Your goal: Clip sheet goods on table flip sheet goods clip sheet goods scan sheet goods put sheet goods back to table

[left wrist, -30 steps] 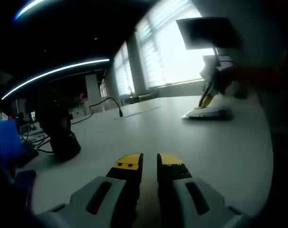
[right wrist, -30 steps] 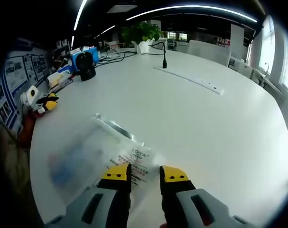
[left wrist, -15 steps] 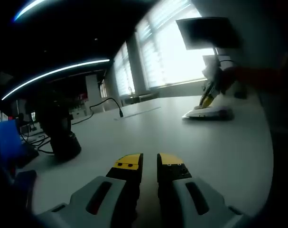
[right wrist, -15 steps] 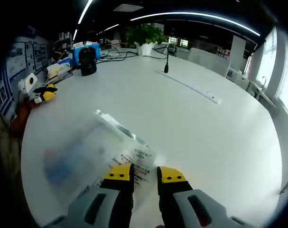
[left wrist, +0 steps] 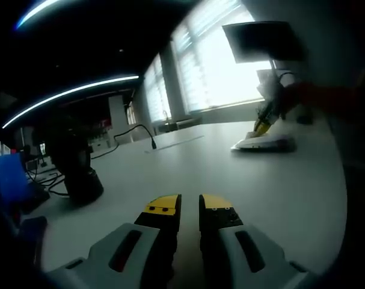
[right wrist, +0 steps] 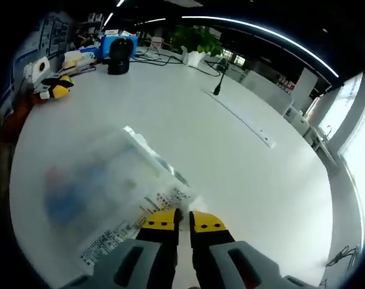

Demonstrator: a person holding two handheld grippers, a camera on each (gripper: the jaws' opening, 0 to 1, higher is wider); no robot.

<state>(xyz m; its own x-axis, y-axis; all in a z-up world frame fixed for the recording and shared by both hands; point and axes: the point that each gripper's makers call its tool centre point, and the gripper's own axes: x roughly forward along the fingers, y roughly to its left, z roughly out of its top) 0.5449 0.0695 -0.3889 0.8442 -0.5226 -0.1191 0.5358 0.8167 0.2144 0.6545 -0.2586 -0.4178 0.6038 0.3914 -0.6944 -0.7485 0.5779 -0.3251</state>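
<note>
**Right gripper pinches the edge of the sheet pack; left gripper waits apart**

In the right gripper view, the right gripper [right wrist: 182, 220] has its yellow-tipped jaws pressed nearly together on the near edge of the sheet goods [right wrist: 104, 192], a flat clear pack with printed text and a blue blur inside. I judge that the edge is pinched between the jaws, though the contact itself is hidden under the tips. The pack lies on the white table [right wrist: 248, 174], or is just lifted from it; I cannot tell which.

From the jaws, the pack spreads toward 10 o'clock, and its long axis runs from about 8 o'clock to about 1 o'clock. So almost all of it hangs to one side of the grip, and a flip would probably turn it around this pinched edge.

In the left gripper view, the left gripper [left wrist: 189, 208] has its jaws close together with only a narrow gap, and nothing is between them. It rests low over the table [left wrist: 230, 174]. The other gripper with the pack [left wrist: 263, 141] is at about 2 o'clock, well apart. A black stand [left wrist: 80, 177] is at 10 o'clock.

The right gripper is clearly the nearer one, so the next move seems to belong to it.
</note>
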